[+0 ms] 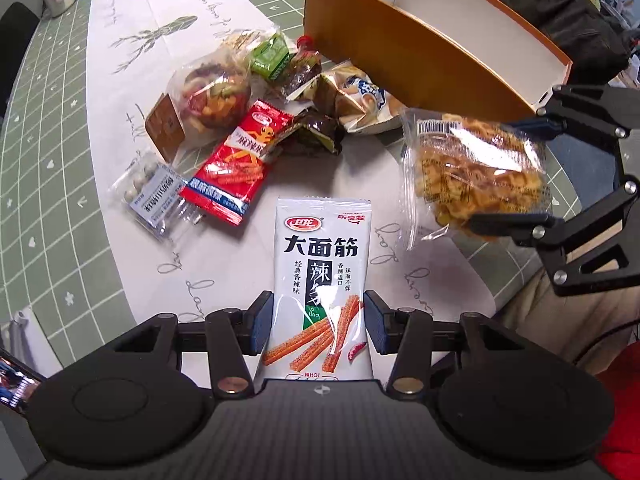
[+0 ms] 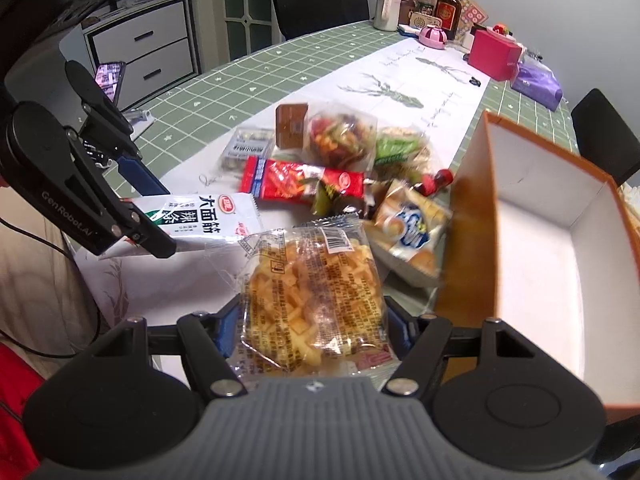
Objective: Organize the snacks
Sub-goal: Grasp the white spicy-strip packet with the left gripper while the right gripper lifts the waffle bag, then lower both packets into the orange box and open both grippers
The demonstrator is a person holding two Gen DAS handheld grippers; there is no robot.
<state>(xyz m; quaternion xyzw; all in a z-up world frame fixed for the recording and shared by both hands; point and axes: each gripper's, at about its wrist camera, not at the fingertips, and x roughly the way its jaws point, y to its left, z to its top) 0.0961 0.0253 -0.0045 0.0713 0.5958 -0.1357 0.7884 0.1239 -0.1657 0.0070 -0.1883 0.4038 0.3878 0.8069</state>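
Note:
My left gripper (image 1: 318, 326) is shut on a white spicy-strip packet (image 1: 320, 264), held above the table; the packet also shows in the right wrist view (image 2: 200, 216). My right gripper (image 2: 312, 324) is shut on a clear bag of yellow crispy snack (image 2: 312, 300), also seen in the left wrist view (image 1: 476, 172), just left of the orange box. The orange box (image 2: 472, 248) with a white inside stands open; in the left wrist view it (image 1: 420, 52) is at the back right. A pile of snacks lies on the table: a red packet (image 1: 240, 156), a bread packet (image 1: 360, 96), a mixed-fruit bag (image 1: 216, 92).
A green juice carton (image 1: 270, 58), a small sauce bottle (image 1: 306, 62) and a blister pack (image 1: 154, 196) lie in the pile. Bottles, a pink box (image 2: 494, 56) and a purple pack (image 2: 536, 84) stand at the table's far end. Black chairs surround the table. A phone (image 2: 108, 80) stands at left.

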